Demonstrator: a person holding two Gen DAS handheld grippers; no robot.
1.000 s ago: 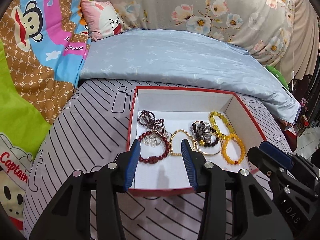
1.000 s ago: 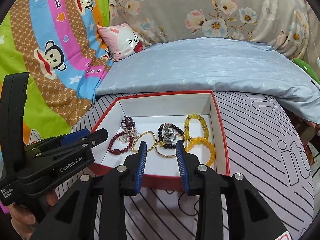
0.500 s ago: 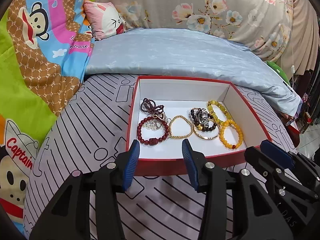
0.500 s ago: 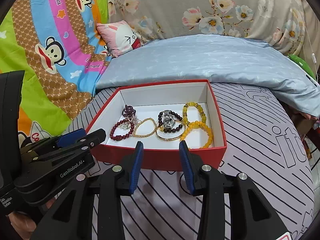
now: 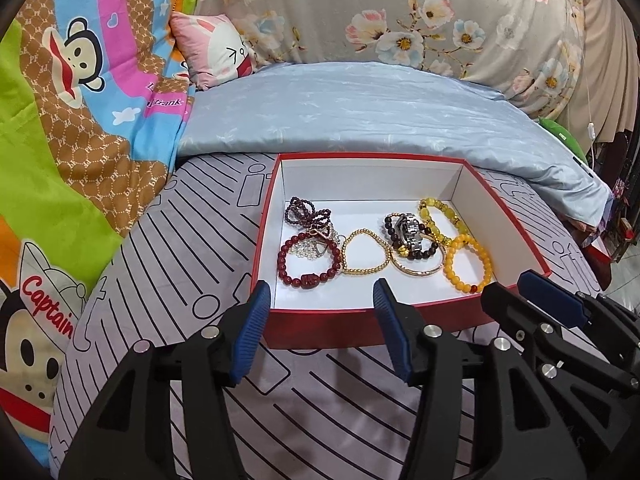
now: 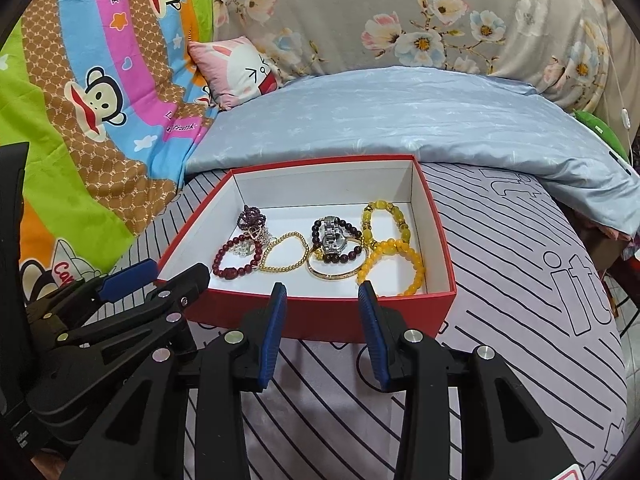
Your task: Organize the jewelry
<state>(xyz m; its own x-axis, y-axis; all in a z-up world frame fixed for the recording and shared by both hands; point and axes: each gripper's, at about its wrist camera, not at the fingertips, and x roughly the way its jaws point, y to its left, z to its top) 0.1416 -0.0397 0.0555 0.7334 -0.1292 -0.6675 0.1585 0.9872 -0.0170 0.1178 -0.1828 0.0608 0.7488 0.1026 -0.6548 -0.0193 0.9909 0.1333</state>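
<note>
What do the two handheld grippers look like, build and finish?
Both match: the left gripper and right gripper are matte black plastic frames with triangular cut-outs and round silver rivets at the pivots. Each finger carries a ribbed blue pad on its inner face. No cables or sleeves show. Small white lettering sits on the left gripper's body at the right wrist view's left edge, too small to read.

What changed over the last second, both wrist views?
Both grippers backed away from the red box: a second ago their fingers reached over its near wall, now they sit in front of it. The left gripper has just been opening, nothing between its fingers; the right gripper widened slightly, also empty. Nothing picked up or released. The bracelets and watch lie as before.
</note>
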